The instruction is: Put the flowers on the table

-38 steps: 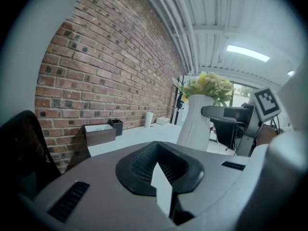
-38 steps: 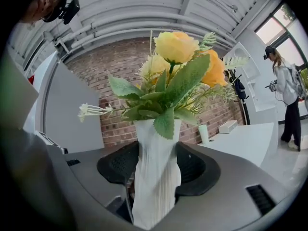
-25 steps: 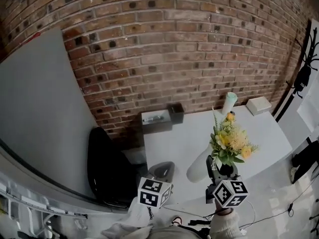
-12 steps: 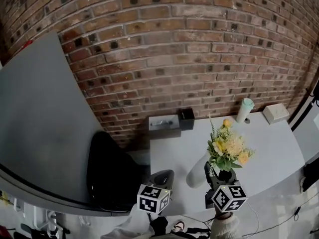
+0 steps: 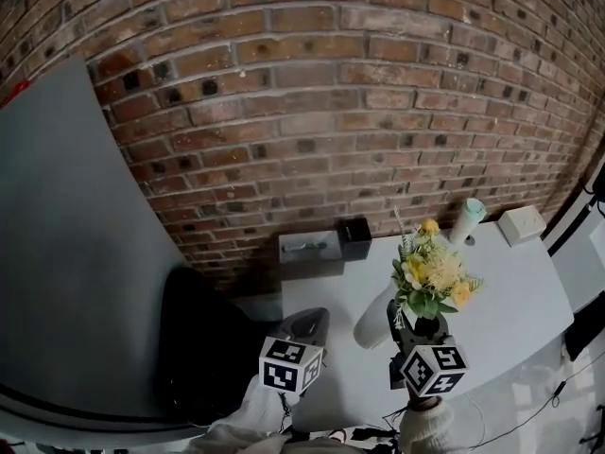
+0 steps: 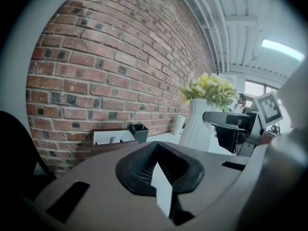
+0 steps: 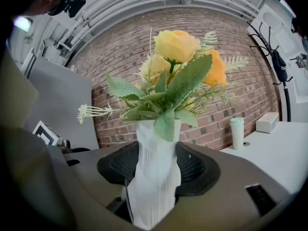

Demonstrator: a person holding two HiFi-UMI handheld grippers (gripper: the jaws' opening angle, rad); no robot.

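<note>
A person holds two grippers at the near edge of a white surface point(image 5: 510, 291) set against a brick wall point(image 5: 331, 112). The right gripper point(image 5: 406, 327) has its jaws spread to the width of a white ribbed vase point(image 7: 154, 177) and pressed against both of its sides, holding it upright. The vase carries the flowers point(image 7: 178, 66), yellow and orange blooms with green leaves, which rise above the gripper over the near part of the surface. No view shows whether the vase's base touches the surface. The left gripper point(image 5: 304, 327) hangs just left of the vase, at the surface's near left corner, jaws drawn close together with nothing between them. By the wall stand a pale green cup point(image 5: 468, 218), a white box point(image 5: 522, 223) and a small black box point(image 5: 355, 237).
</note>
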